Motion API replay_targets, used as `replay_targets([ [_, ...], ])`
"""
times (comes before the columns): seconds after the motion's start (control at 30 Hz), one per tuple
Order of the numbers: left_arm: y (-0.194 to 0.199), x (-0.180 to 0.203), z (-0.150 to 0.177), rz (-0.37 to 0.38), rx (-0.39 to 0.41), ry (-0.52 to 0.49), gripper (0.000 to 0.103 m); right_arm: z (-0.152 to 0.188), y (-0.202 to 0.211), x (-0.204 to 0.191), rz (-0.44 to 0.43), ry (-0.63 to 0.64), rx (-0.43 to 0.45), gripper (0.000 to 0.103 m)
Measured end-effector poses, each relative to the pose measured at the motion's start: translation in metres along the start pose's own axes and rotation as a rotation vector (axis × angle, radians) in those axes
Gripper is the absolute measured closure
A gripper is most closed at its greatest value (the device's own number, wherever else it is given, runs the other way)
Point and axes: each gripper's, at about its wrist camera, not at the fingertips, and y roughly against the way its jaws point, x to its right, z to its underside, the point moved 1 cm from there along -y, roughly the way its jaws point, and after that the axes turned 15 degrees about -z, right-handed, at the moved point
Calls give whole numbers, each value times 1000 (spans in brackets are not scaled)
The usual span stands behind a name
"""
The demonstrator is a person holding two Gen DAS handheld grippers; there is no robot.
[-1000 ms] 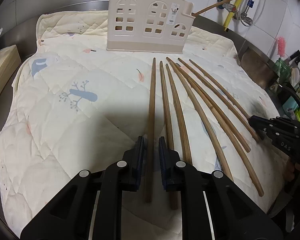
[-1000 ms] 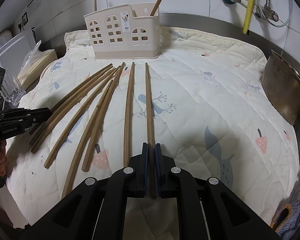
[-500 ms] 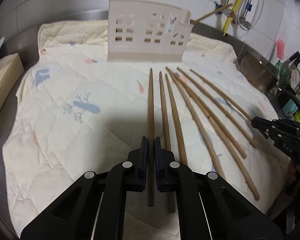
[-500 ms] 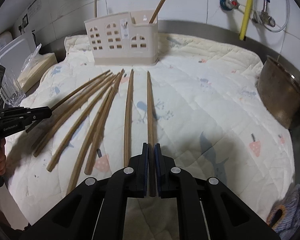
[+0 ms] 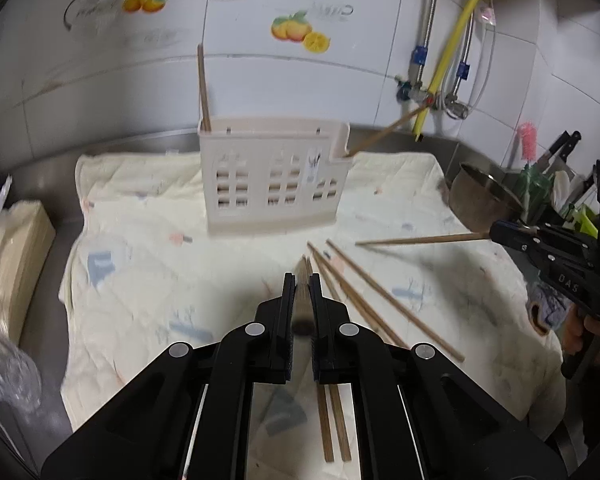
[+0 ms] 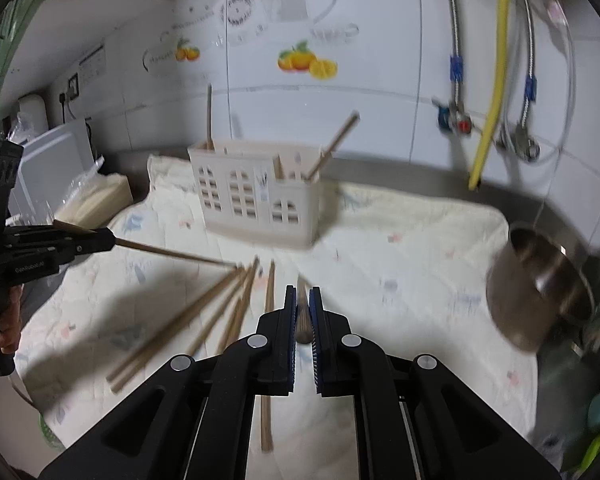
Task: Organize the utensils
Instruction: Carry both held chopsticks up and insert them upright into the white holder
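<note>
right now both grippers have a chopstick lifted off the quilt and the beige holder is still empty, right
Not quite: the beige holder already has two chopsticks standing in it, seen in the right wrist view. The rest holds: the left gripper and the right gripper each hold a chopstick lifted off the quilt.

Both claws (image 5: 300,280) (image 6: 300,292) have lifted chopsticks (image 5: 302,304) (image 6: 303,316) off the cloth (image 5: 140,280).

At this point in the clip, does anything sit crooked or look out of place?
One chopstick in the beige holder leans far out over its right end, while another stands nearly upright at the left. Five loose chopsticks fan unevenly on the quilted cloth. Each gripper, left and right, grips one chopstick.
</note>
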Motion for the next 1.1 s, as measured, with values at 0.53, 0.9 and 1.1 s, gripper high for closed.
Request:
replay_targets([
  [0.53,5,-8,-63,-2,68,-37,98,-99,1,7,-75,62,47,97],
  [0.9,51,-27,-126,0,180,-44,98,-181,14,12,-128,64,135,97],
  [1.1,69,-41,-158,-30,243,-27,98,-197,-6,21,-106,36,143,97],
])
